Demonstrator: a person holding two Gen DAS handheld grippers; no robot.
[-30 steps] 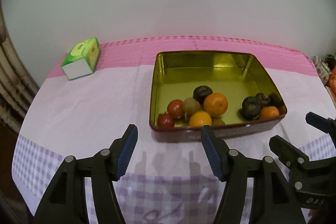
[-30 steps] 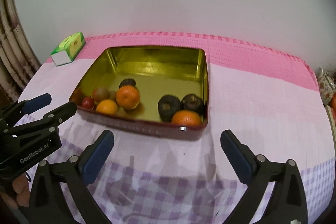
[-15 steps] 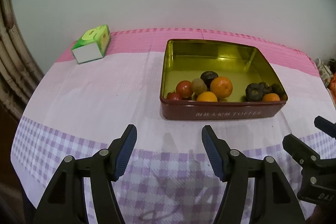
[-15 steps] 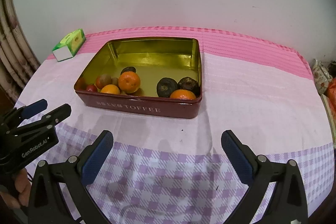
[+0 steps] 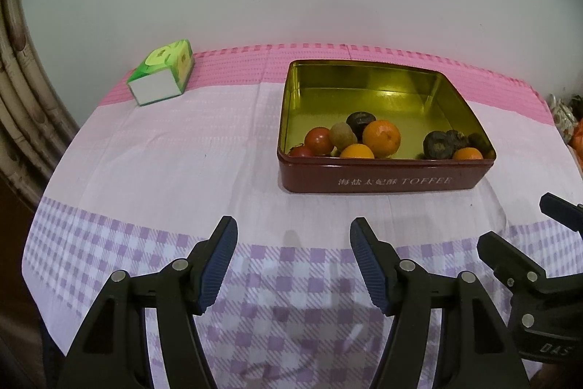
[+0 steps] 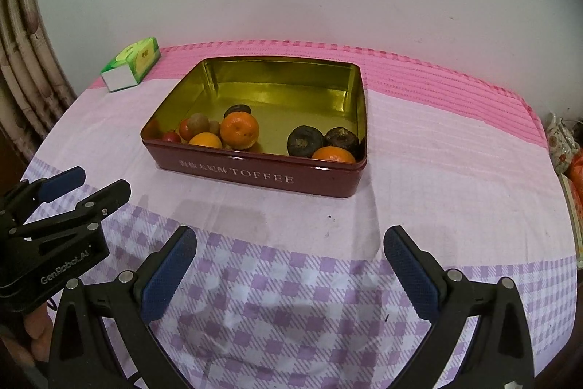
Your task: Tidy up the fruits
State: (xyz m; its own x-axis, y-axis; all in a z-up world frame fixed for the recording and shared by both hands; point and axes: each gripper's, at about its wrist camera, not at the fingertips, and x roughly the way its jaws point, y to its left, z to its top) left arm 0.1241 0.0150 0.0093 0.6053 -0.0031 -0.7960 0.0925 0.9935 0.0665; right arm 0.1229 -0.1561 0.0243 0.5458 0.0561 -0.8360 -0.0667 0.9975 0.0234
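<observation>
A dark red toffee tin [image 5: 382, 179] [image 6: 262, 175] with a gold inside stands on the table. Along its near wall lie a large orange [image 5: 381, 138] [image 6: 239, 130], smaller oranges [image 5: 357, 152] [image 6: 333, 154], red tomatoes [image 5: 319, 140] [image 6: 171, 136], a tan round fruit [image 5: 342, 133] and dark wrinkled fruits [image 5: 439, 145] [image 6: 305, 142]. My left gripper [image 5: 293, 265] is open and empty over the checked cloth, short of the tin. My right gripper [image 6: 289, 276] is open and empty too, nearer than the tin. Each gripper shows at the edge of the other's view.
A green and white tissue box [image 5: 162, 77] [image 6: 131, 68] lies at the far left of the pink and lilac tablecloth [image 5: 175, 170]. A pale wall runs behind the table. Cluttered items [image 6: 563, 144] sit past the right edge, and a hand [image 6: 36, 334] holds the left gripper.
Both grippers have pulled back from the tin and dropped lower, so its lettered front wall now shows. Both stayed open and empty. The fruits have not moved.
</observation>
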